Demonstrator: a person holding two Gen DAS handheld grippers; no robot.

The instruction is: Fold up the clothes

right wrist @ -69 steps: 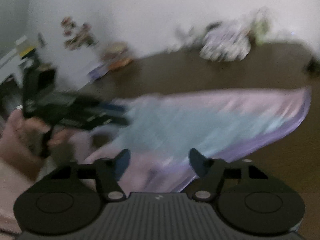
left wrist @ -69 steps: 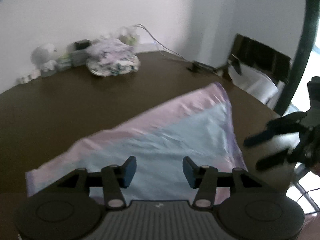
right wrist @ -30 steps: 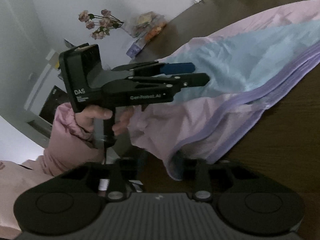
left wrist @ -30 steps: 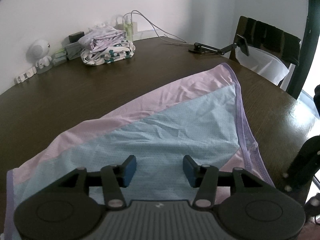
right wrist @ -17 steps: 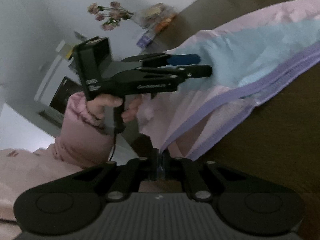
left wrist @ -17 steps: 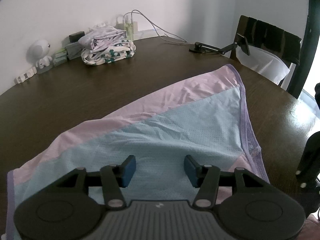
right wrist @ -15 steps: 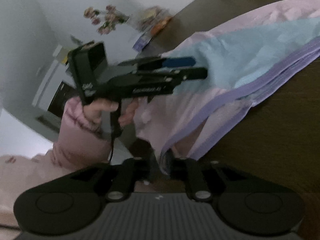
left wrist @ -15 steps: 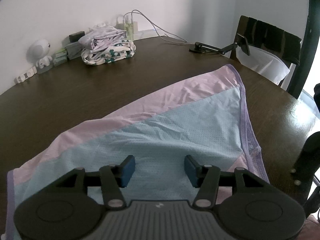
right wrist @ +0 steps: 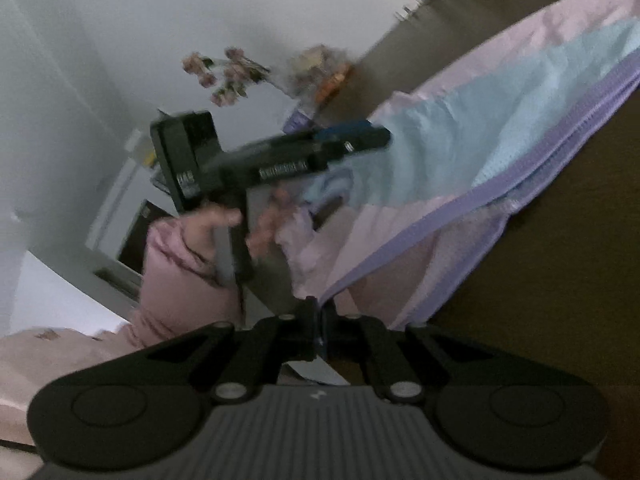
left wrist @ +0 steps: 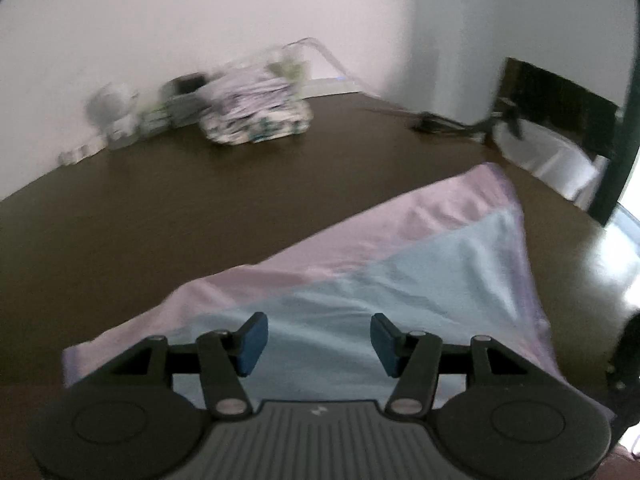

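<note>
A light-blue and pink garment (left wrist: pixel 400 280) with a purple hem lies spread on the dark wooden table (left wrist: pixel 160 220). My left gripper (left wrist: pixel 318 344) hovers over its blue panel, open, with nothing between the blue pads. In the right wrist view the garment (right wrist: pixel 480 132) hangs off the table edge. My right gripper (right wrist: pixel 319 312) is shut on its lowest corner, where the purple hem ends. The left gripper (right wrist: pixel 372 134) shows there from the side above the cloth, held by a hand in a pink sleeve (right wrist: pixel 180 272).
A stack of folded clothes (left wrist: pixel 256 116) sits at the back of the table by the wall, beside small items and a white figure (left wrist: pixel 112 116). A dark chair (left wrist: pixel 560 96) stands at the right. Flowers (right wrist: pixel 228 76) stand off the table's far left end.
The right gripper's jaws parted briefly and have shut again on the garment's hanging corner. The left gripper has drawn back and up, so the cloth's left corner sits further in.
</note>
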